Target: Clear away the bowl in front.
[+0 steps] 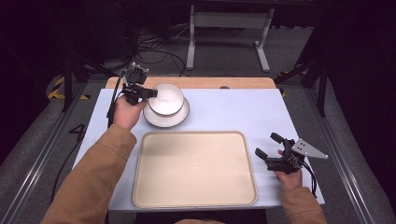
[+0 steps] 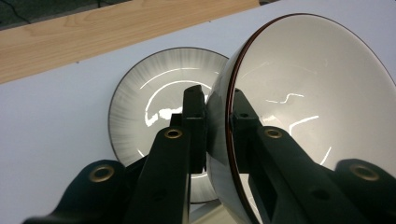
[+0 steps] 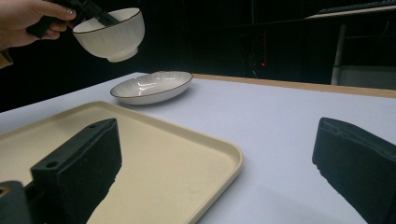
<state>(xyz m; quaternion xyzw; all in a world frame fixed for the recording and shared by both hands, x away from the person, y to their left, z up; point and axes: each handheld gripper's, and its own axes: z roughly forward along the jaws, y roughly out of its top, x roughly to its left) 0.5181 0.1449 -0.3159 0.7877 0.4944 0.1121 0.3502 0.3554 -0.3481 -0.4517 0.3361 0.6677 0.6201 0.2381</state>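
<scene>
Left tongs [image 1: 150,93] clamped tight on the rim of the white bowl [image 1: 167,99], bowl held clear above the plate [image 3: 152,87] at far left, right tongs [image 1: 271,145] spread wide, nothing gripped, held at near right beside the tray [image 1: 194,169].

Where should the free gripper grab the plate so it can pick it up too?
Probably the plate's rim. It lies flat and shallow on the table, so only its thin, slightly raised edge fits between two jaws. The open right gripper could come in low from the side facing the tray, one jaw over the rim, one under.
</scene>
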